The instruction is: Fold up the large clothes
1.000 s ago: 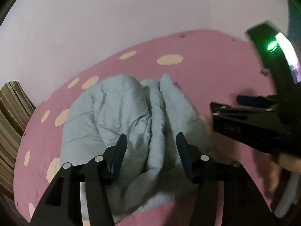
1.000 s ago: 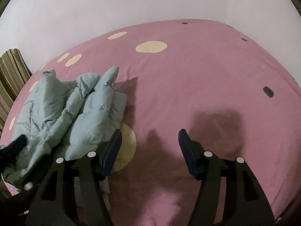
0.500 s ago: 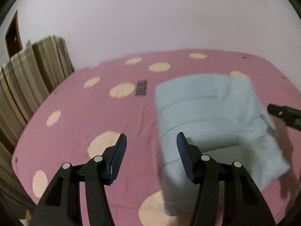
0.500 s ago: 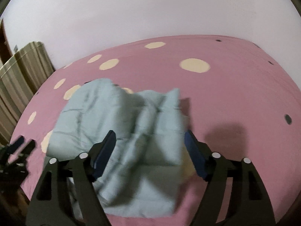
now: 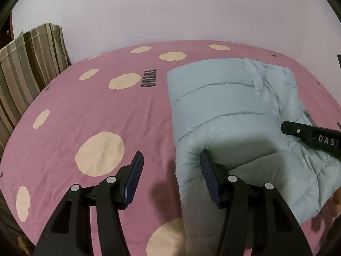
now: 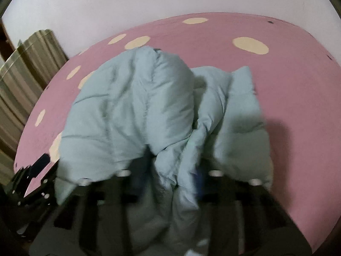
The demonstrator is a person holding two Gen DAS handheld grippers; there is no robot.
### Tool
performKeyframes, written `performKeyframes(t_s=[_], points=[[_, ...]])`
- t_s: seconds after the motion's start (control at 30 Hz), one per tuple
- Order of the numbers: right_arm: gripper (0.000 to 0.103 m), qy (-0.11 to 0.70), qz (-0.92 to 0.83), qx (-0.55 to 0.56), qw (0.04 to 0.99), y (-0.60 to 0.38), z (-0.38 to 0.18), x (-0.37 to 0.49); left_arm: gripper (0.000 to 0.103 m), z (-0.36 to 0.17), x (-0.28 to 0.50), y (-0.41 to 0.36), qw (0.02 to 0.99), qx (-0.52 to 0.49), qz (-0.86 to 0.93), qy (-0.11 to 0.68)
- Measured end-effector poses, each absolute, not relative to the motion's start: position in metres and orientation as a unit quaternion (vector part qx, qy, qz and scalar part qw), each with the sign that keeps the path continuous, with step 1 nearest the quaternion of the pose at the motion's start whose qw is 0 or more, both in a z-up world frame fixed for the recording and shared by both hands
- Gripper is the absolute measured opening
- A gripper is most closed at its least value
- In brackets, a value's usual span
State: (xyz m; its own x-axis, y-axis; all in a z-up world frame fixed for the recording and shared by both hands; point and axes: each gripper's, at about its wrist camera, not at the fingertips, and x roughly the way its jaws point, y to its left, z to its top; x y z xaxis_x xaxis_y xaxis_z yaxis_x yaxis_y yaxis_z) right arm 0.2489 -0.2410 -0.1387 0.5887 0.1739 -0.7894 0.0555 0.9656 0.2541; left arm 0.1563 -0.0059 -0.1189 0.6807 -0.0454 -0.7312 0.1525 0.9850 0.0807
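With your right gripper jaws just clenched on a ridge of the puffy blue jacket on the bed, and your left gripper released beside it, slick padding may slip free.

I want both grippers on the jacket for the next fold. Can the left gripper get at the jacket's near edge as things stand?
Probably yes. The left gripper is open beside the jacket, one finger already against its edge, nothing between on the bedspread.
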Motion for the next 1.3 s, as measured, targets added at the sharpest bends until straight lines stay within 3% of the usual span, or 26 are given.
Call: performKeyframes(t_s=[0.1,0.3,0.83,0.97,1.2,1.3], points=[[0.009,0.435,0.041,0.112,0.892,-0.235,-0.124,0.243,0.055,-0.106,0.156,-0.002,0.919,0.055,-0.061,0.386],[0.009,0.411,0.024,0.111,0.904,-0.264,-0.101,0.228,0.055,-0.092,0.161,-0.010,0.919,0.037,-0.090,0.383],[0.014,0.459,-0.006,0.125,0.879,-0.307,-0.176,0.236,0.056,-0.149,0.179,-0.075,0.898,0.097,-0.109,0.416],[0.024,0.453,-0.010,0.122,0.883,-0.307,-0.159,0.232,0.055,-0.136,0.172,-0.072,0.901,0.103,-0.104,0.409],[0.025,0.404,-0.001,0.093,0.910,-0.288,-0.101,0.178,0.055,-0.113,0.148,-0.048,0.911,0.074,-0.097,0.393],[0.025,0.419,0.020,0.067,0.905,-0.271,-0.107,0.169,0.055,-0.125,0.148,-0.047,0.904,0.073,-0.104,0.408]])
